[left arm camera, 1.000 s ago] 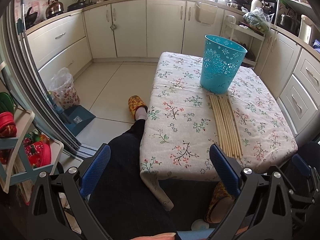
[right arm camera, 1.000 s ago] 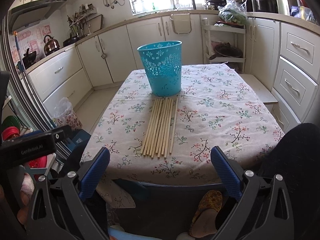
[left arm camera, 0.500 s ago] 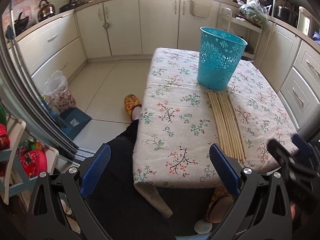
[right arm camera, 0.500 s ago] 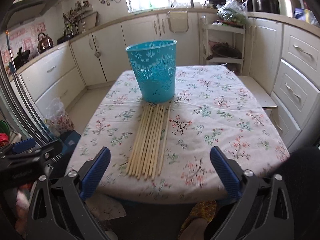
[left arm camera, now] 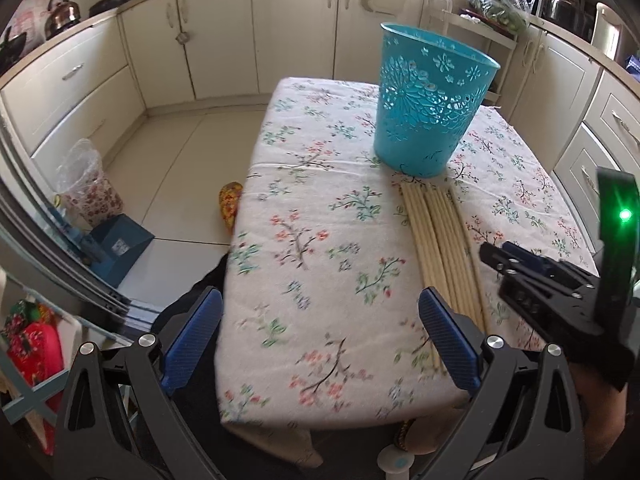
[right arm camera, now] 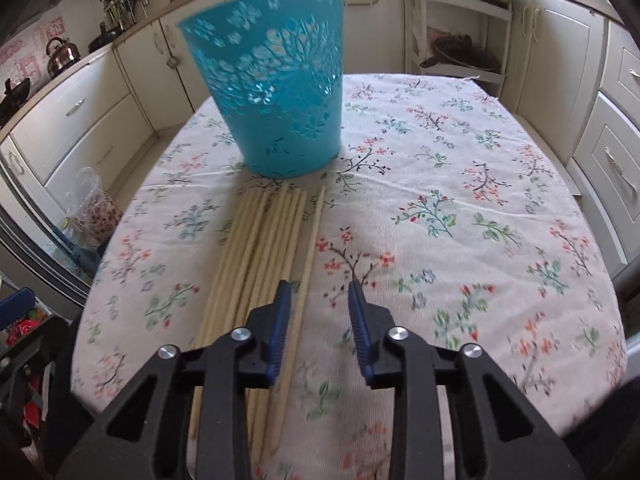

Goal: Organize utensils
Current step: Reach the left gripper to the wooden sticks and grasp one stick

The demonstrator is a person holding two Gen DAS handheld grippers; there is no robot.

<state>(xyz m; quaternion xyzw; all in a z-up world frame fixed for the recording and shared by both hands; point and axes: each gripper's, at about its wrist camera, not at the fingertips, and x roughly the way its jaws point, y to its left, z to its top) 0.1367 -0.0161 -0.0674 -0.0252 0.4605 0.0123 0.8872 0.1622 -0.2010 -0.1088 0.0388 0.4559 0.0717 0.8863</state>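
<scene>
Hovering low over the near edge of the bench (right arm camera: pixel 460 216), the right gripper (right arm camera: pixel 316 316) has its fingers (right arm camera: pixel 280 316) partly closed to a narrow gap, empty, straddling the lone stick (right arm camera: pixel 310 248) that lies just apart from the right side of the bundle of sticks (right arm camera: pixel 260 248). The bundle lies lengthwise from the near edge toward the middle, its far tips just short of the teal basket (right arm camera: pixel 276 92), which stands upright nearer the far edge. The step in hand looks like picking that separate stick, and doing it well probably means lowering until both pads sit either side of the shaft, closing near its lower third without catching the cloth or the neighbouring stick, then lifting it level before tipping it into the basket. The left gripper (left arm camera: pixel 320 336) hangs off the near left corner with its fingers (left arm camera: pixel 448 340) wide apart and holding nothing; from its view the right tool shows at the near right edge. Compared with half a second ago, the right gripper has come forward and down over the sticks and its fingers have narrowed from wide open, while the left has moved closer to the bench.
</scene>
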